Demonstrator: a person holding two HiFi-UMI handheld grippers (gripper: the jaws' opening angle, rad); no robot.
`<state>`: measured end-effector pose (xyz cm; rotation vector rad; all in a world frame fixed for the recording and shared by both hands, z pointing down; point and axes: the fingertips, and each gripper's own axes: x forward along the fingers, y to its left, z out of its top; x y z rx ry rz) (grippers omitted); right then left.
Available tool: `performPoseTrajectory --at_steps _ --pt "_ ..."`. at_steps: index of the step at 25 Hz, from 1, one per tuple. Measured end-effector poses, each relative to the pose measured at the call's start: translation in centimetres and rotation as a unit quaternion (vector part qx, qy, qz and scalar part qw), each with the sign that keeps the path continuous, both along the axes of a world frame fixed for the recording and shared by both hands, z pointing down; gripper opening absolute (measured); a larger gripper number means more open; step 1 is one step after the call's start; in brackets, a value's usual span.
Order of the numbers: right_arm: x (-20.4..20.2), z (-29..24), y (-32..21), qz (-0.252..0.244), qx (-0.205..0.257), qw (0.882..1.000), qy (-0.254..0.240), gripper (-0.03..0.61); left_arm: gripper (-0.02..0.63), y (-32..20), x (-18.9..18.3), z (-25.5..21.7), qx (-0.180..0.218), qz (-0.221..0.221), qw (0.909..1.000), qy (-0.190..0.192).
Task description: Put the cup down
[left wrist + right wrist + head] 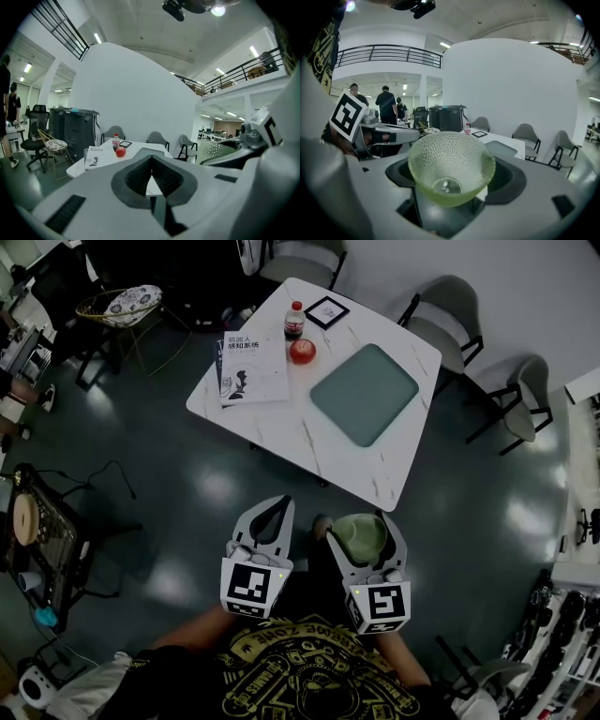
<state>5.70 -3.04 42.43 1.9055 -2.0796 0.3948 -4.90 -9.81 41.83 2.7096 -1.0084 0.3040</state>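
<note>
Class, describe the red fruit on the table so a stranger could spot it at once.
Look at the white table. Between the booklet and the green mat, next to the small bottle, lies the red fruit, the only round red thing there.

The right tongs (454,177) gripped a pale green dimpled glass cup (450,157) between their dark pads, its open mouth tilted toward the camera. At left lay the left tongs (410,134) with their marker cube (347,115). Beyond, a white surface (493,137) carried a bottle (467,128), a dark frame (479,134) and a grey-green mat (502,148). Grey chairs (528,134) stood to the right, and people (387,107) stood far off at left.
</note>
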Motion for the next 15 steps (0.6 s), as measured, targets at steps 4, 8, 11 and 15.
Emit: performPoseTrajectory --at_steps 4,8,11,15 --pt "0.2 -0.2 -1.4 -0.016 0.005 1.0 0.001 0.4 0.011 -1.1 0.1 -0.1 0.003 -0.015 0.9999 -0.001" --pt "0.8 0.1 -3.0 -0.032 0.007 0.999 -0.004 0.4 0.011 -2.4 0.6 -0.2 0.003 -0.028 0.9996 0.0" --pt "1.8 -0.2 -4.6 -0.039 0.006 0.999 -0.004 0.4 0.011 -3.5 1.5 -0.2 0.001 -0.035 0.9994 0.0" --pt "3.6 -0.4 -6.7 -0.048 0.001 0.999 -0.004 0.4 0.011 -5.1 3.4 -0.2 -0.003 -0.04 0.9992 -0.001"
